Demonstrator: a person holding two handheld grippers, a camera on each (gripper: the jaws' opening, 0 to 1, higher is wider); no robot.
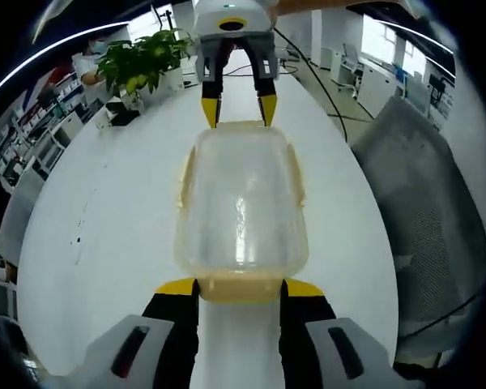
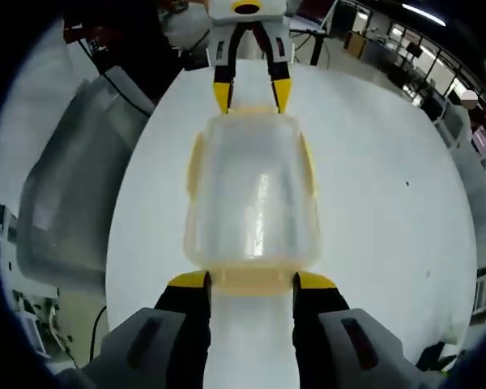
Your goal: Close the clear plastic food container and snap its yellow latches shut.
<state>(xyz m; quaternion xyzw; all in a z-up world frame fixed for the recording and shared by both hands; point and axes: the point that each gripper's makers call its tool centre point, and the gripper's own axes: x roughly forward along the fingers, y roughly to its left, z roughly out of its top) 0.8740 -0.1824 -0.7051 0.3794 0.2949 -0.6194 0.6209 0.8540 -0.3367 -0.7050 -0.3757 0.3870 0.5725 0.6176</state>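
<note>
The clear plastic container (image 1: pixel 241 194) (image 2: pixel 253 190) lies with its lid on in the middle of the white table (image 1: pixel 113 227), between my two grippers, which face each other. Yellow latches run along its long sides (image 1: pixel 185 174) (image 2: pixel 308 166). My left gripper (image 1: pixel 240 286) is open, its yellow tips flanking the near end latch (image 1: pixel 241 290). The right gripper (image 1: pixel 239 109) stands open at the far end. In the right gripper view its own tips (image 2: pixel 251 281) bracket the end latch (image 2: pixel 251 279), and the left gripper (image 2: pixel 252 93) is opposite.
A potted green plant (image 1: pixel 142 61) stands at the far left of the table. A grey mesh chair (image 1: pixel 421 219) (image 2: pixel 65 186) stands close to the table's edge. Office desks and windows lie beyond.
</note>
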